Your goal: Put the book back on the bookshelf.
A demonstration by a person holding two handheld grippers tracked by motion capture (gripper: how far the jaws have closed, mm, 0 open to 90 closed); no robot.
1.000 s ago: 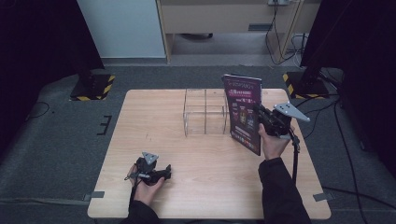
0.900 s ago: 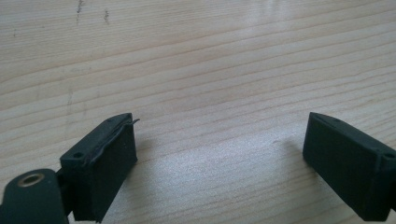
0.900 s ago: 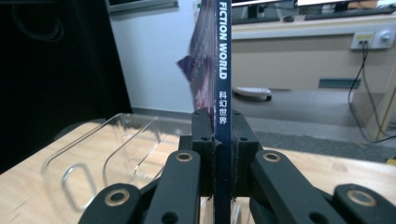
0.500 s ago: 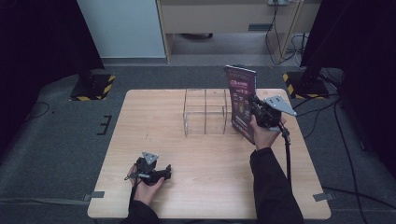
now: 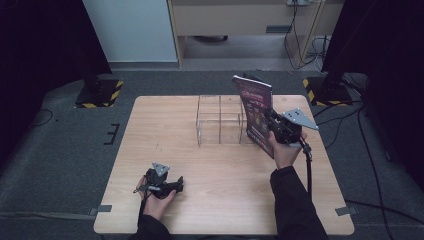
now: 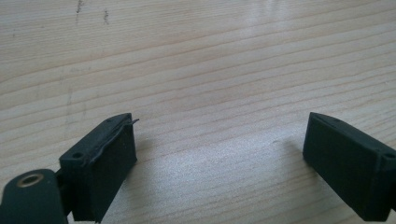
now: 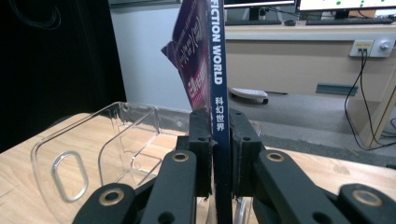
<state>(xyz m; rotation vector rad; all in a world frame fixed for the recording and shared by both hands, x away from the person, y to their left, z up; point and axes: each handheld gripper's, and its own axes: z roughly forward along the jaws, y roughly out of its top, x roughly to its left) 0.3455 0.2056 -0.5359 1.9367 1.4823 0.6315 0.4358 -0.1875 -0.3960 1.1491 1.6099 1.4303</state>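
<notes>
My right gripper point(image 5: 274, 121) is shut on a purple magazine point(image 5: 256, 112), holding it upright just right of a clear acrylic file rack point(image 5: 220, 119) at the table's back centre. Along the right gripper's jaws, the magazine's dark blue spine point(image 7: 218, 84) reads "FICTION WORLD" and stands clamped between the two black fingers point(image 7: 201, 149), with the rack's clear walls point(image 7: 112, 154) to the left. My left gripper point(image 5: 172, 187) rests on the table near the front left edge. Its jaws stand wide open point(image 6: 219, 163) over bare wood with nothing between them.
The wooden table point(image 5: 165, 140) carries the rack and both grippers. Black stands with yellow-striped bases point(image 5: 100, 92) sit on the floor at both back corners. A cable point(image 5: 306, 160) trails from the right gripper down past the forearm.
The right gripper has carried the magazine back and left toward the rack and turned it more edge-on. The left gripper has stayed where it was.
</notes>
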